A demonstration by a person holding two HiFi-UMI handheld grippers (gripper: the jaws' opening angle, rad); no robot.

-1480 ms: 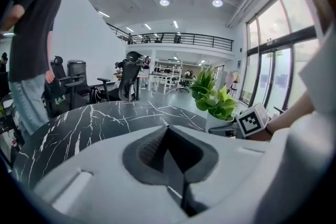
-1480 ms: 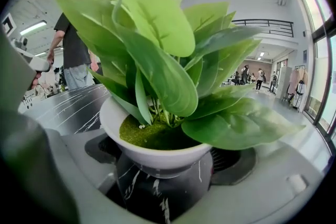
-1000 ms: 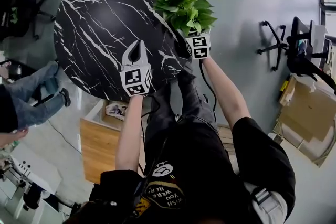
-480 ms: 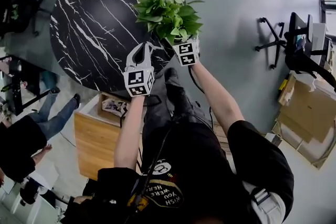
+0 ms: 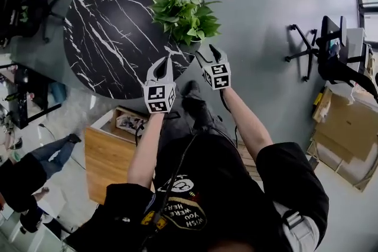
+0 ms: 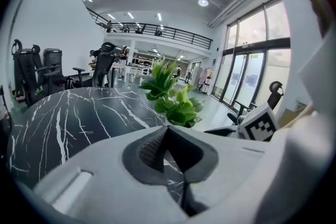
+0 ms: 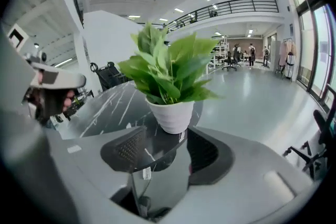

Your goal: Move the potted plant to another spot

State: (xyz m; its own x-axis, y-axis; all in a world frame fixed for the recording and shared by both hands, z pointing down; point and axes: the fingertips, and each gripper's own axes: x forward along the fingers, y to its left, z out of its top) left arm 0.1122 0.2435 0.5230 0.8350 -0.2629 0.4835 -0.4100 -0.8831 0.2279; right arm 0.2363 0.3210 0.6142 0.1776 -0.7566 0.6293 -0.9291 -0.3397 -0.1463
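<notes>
by the table point(image 5: 106, 20), right gripper point(image 5: 207, 55) half apart, just narrowed, empty, potted plant point(image 5: 183, 13) beyond, left gripper point(image 5: 165, 62) pinched together

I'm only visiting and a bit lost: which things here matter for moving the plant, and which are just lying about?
Part of the job: potted plant; round marble table under it; right gripper, jaws just narrowing, nothing between them; left gripper, shut.

Lying about: office chair; flattened cardboard; wooden cabinet.
</notes>
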